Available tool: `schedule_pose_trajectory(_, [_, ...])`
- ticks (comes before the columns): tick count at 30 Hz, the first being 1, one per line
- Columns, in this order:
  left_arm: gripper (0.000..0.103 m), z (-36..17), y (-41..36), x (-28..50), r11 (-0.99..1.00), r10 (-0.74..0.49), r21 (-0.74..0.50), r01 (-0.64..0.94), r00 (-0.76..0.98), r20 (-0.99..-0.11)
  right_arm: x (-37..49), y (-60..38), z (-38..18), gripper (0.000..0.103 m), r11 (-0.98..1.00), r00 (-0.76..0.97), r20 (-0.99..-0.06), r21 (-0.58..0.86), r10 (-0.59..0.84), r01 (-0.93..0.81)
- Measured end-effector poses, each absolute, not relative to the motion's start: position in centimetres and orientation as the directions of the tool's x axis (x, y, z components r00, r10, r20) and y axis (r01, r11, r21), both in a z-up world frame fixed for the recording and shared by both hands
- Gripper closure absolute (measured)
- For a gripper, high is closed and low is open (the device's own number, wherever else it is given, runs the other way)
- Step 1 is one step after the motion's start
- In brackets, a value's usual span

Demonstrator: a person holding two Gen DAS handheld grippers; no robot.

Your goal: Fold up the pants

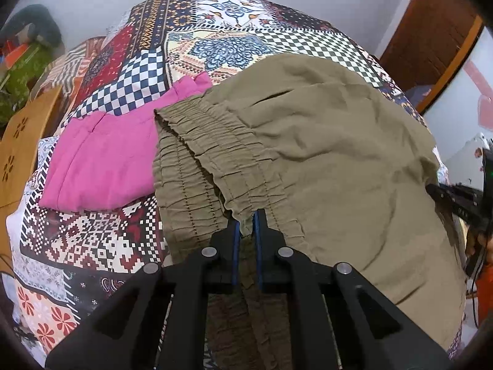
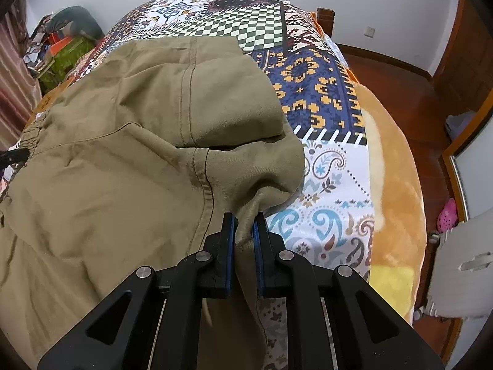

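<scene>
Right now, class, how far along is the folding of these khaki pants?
Done: a pink garment lies folded beside them. In hand: the left gripper pinches the khaki pants at the elastic waistband; the right gripper pinches another bunch. Left: the pants still look rumpled, unfolded.

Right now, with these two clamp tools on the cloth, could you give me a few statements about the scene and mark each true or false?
1. The left gripper is clamped on the gathered elastic waistband of the khaki cotton pants. True.
2. The right gripper hangs open above the pants. False: it is shut on a bunched fold of the khaki fabric.
3. A folded pink garment lies beside the pants on the patterned patchwork bedspread. True.
4. The pink garment lies on top of the pants. False: it lies next to the waistband, on the bedspread.
5. The pants lie on a bare wooden floor. False: they rest on the bedspread.
</scene>
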State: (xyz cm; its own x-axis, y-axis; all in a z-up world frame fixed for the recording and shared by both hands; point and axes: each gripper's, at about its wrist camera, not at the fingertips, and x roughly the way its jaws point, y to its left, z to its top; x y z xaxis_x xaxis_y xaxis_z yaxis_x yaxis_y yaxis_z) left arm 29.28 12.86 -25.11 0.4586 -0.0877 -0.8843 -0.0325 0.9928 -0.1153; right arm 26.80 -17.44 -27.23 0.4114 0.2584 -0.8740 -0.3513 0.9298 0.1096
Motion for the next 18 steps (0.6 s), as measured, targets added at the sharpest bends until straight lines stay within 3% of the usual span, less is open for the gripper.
schedule_pose_trajectory(10, [0.088, -24.1, 14.2, 27.9, 0.984, -0.106, -0.161, -0.08, 0.462, -0.881, 26.6, -17.7, -26.9, 0.09, 0.933, 0.406, -0.873, 0.136, 0.272, -0.333])
schedule_pose_trajectory(12, [0.082, -23.5, 14.9, 27.5, 0.981, -0.103, -0.169, -0.098, 0.477, -0.873, 26.9, -17.9, -26.2, 0.081, 0.937, 0.403, -0.875, 0.138, 0.267, -0.321])
schedule_pose_trajectory(14, [0.069, -22.7, 15.6, 27.5, 0.976, -0.106, -0.185, -0.113, 0.492, -0.864, 27.1, -18.2, -25.2, 0.067, 0.939, 0.43, -0.86, 0.143, 0.275, -0.314])
schedule_pose_trajectory(18, [0.061, -21.4, 16.1, 28.5, 0.976, -0.103, -0.189, -0.112, 0.527, -0.844, 28.1, -18.7, -22.8, 0.058, 0.931, 0.503, -0.804, 0.162, 0.317, -0.328])
